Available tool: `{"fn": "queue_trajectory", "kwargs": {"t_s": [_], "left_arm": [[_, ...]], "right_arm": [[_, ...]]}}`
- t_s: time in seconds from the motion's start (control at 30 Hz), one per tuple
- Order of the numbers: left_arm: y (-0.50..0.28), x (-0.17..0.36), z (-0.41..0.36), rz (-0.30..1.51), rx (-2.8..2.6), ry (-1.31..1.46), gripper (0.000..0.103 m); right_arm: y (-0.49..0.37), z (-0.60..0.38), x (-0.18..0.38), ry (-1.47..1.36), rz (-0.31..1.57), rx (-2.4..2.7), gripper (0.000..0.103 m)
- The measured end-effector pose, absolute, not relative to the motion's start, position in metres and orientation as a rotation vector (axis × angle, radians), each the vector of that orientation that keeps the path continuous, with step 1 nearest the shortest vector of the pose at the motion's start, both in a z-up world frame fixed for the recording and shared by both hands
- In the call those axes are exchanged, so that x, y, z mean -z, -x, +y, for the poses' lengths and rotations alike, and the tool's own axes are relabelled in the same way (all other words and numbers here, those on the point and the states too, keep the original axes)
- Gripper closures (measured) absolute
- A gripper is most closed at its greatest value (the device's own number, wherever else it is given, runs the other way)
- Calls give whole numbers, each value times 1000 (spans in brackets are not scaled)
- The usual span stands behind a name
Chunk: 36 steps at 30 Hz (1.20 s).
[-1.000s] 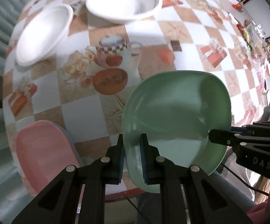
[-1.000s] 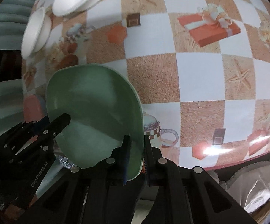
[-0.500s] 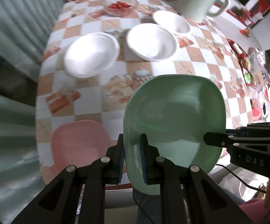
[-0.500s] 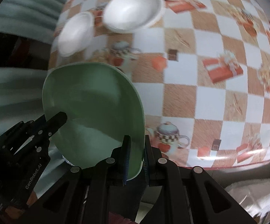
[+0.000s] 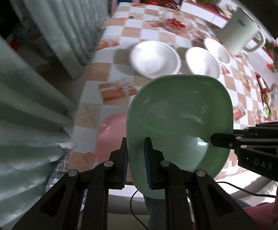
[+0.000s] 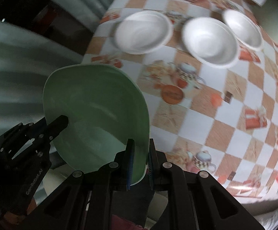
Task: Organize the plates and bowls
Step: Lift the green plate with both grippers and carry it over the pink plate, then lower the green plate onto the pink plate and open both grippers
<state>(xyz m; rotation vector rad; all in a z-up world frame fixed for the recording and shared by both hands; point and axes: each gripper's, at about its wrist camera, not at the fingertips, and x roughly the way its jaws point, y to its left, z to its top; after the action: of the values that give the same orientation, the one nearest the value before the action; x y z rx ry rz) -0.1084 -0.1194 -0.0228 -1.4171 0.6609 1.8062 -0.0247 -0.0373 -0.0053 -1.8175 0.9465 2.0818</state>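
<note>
Green plate [image 5: 179, 122] held above the near edge of the checkered desk [image 5: 154, 32]. Left hand-held gripper [image 5: 136, 161] clamps its rim at 9 o'clock; right hand-held gripper [image 6: 140, 164] clamps the opposite rim at 3 o'clock. Three white bowls [image 6: 209, 42] sit in a row at 12 o'clock; pink plate [image 5: 112, 134] lies below.

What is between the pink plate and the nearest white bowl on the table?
Only bare tablecloth between pink plate and white bowl, in the left wrist view.
</note>
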Motion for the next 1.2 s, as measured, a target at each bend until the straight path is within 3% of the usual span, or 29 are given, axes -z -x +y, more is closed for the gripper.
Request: {"fn": "queue_trajectory", "kwargs": {"t_s": [0.4, 1.2], "left_arm": [[140, 41, -145, 677, -1850, 1471, 86], [153, 104, -149, 769, -1782, 1578, 86]], "right_arm": [[65, -66, 18, 1920, 903, -2091, 87], [80, -81, 89, 2060, 990, -1921, 87]]}}
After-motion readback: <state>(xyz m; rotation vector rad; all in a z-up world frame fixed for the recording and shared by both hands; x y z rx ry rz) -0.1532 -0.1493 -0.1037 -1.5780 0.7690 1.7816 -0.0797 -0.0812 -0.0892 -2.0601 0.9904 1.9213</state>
